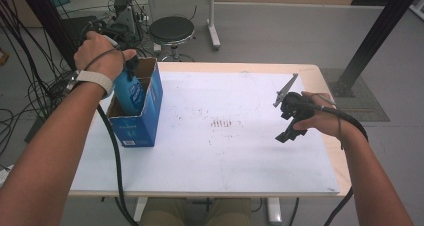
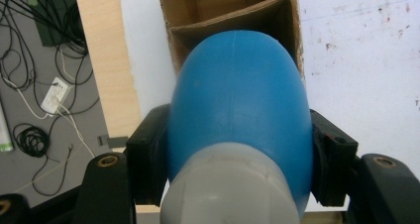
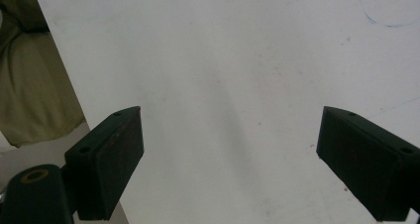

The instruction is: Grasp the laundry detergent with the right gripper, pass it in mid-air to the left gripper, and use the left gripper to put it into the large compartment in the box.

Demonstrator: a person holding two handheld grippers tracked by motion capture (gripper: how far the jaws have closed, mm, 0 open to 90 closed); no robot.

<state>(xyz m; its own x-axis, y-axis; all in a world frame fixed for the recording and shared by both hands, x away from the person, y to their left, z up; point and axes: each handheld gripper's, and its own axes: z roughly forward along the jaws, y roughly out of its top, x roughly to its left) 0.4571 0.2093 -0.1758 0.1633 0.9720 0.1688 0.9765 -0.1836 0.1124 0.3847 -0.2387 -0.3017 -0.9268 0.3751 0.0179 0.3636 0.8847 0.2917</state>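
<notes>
Two grippers work over one white table (image 1: 225, 151). At the far left, the left gripper (image 2: 237, 149) is clamped on one blue bottle (image 2: 237, 100) with a grey neck, its jaws pressed to both sides; the bottle stands partly inside one blue cardboard box (image 1: 145, 116). At the right, the right gripper (image 3: 230, 154) hangs above bare tabletop, jaws wide apart, gripping nothing. One black stool (image 1: 172, 30) stands beyond the far edge.

The blue box (image 1: 139, 117) stands at the table's (image 1: 250, 161) left edge; everything right of it lies open.
</notes>
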